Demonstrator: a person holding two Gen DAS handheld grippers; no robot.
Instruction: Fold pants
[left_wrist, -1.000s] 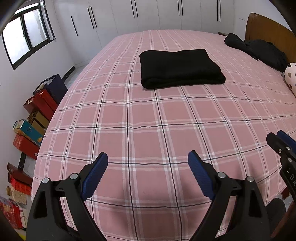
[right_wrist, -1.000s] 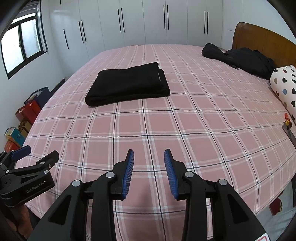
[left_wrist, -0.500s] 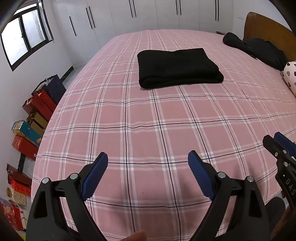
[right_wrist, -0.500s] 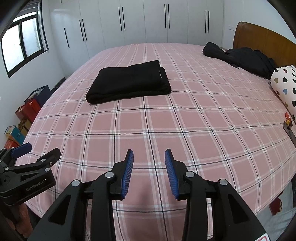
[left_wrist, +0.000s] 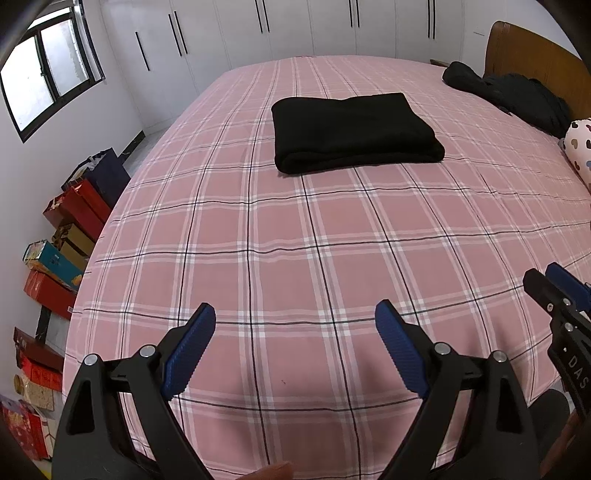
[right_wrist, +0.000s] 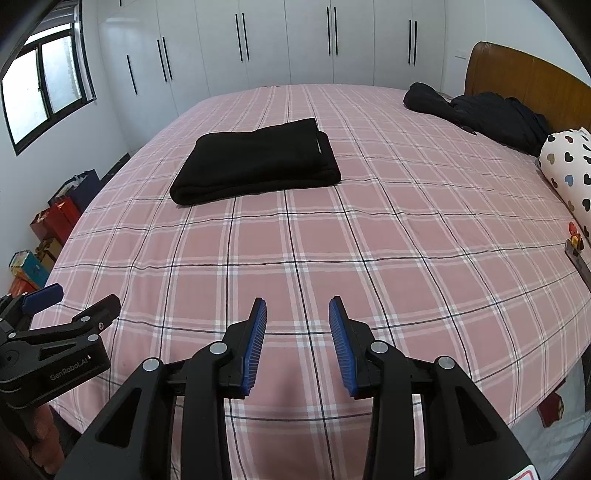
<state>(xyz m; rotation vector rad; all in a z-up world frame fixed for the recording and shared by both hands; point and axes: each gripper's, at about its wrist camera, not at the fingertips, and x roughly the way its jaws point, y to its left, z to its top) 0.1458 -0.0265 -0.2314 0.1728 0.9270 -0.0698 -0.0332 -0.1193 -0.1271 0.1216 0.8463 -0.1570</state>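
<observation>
The black pants (left_wrist: 351, 131) lie folded into a flat rectangle in the middle of the pink plaid bed (left_wrist: 295, 258). They also show in the right wrist view (right_wrist: 258, 162). My left gripper (left_wrist: 295, 332) is wide open and empty, held over the near edge of the bed, well short of the pants. My right gripper (right_wrist: 297, 332) is open with a narrower gap, also empty and near the front edge. Each gripper shows at the edge of the other's view: the right one (left_wrist: 561, 295) and the left one (right_wrist: 62, 310).
A pile of dark clothes (right_wrist: 480, 110) lies by the wooden headboard (right_wrist: 524, 74). A heart-print pillow (right_wrist: 569, 166) is at the right. Coloured boxes and bags (left_wrist: 62, 236) line the floor on the left. White wardrobes (right_wrist: 295, 40) stand behind the bed.
Both grippers have drifted slightly, so the folded pants sit a little differently in each view. Neither gripper's opening has changed and the pants have not moved.
</observation>
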